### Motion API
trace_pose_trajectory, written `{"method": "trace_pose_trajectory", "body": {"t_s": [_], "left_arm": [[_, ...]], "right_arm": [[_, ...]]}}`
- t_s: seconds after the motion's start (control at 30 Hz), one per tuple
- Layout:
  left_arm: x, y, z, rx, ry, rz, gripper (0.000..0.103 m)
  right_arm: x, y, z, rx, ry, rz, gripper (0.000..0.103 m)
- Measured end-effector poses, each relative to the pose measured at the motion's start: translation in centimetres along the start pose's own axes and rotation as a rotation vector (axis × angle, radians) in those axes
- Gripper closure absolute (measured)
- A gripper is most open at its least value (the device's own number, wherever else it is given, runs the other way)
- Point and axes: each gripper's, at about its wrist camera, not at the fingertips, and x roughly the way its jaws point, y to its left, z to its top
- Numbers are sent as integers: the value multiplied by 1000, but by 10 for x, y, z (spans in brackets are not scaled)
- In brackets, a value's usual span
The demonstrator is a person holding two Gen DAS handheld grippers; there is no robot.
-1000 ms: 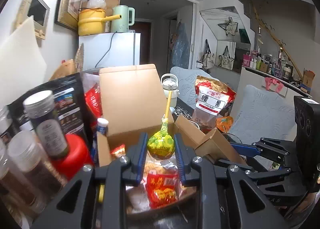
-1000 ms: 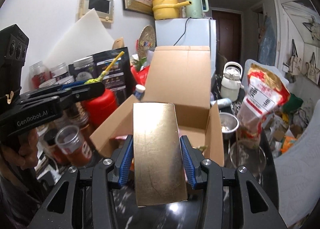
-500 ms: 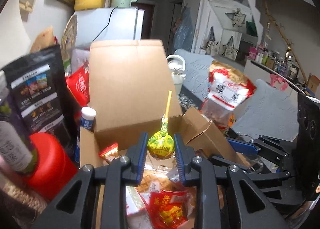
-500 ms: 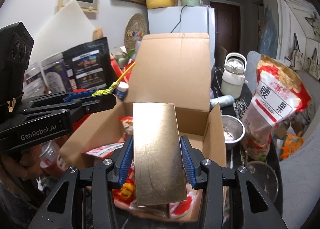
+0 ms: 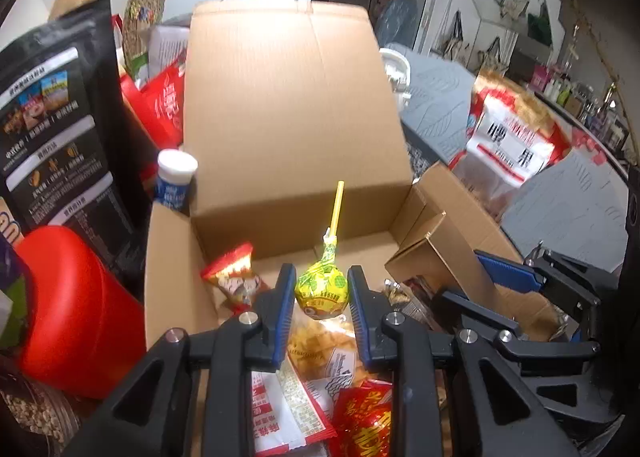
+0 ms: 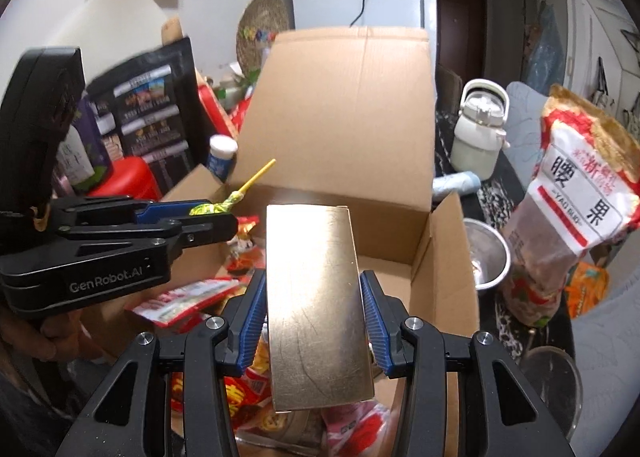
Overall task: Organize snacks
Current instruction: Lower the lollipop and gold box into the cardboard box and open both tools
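An open cardboard box stands in front of me with several snack packets in it. My left gripper is shut on a yellow-green lollipop, held over the box's near left part, its stick pointing away. It also shows at the left of the right wrist view. My right gripper is shut on a flat gold box, held over the box's near right part. The gold box also shows at the right of the left wrist view.
A red canister, a black pouch and a small white-capped bottle stand left of the box. A large cashew bag, a white kettle and a steel bowl are to its right.
Both grippers have moved forward and down over the open box with their items still held. The box's inside and its packets now fill more of both views.
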Motion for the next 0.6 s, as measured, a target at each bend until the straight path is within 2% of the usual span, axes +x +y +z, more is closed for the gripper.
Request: {"method": "trace_pose_trajectory", "body": {"t_s": [0.43,0.47,0.53,0.6], "left_arm": [[37,-2,-10,7,167,112,77],[39,-2,-10,7,174,114,77],[42,-1,-11,2,188,117,77],[45,-2,-11,-7,205,126,77]], "right_arm": [[20,-1,-3,-14,85,-32,57],[20,-1,-3,-13,89,-34,56],[20,-2,-4,-11,104,-50,47],[20,-2,-5,-13,115,-65,46]]}}
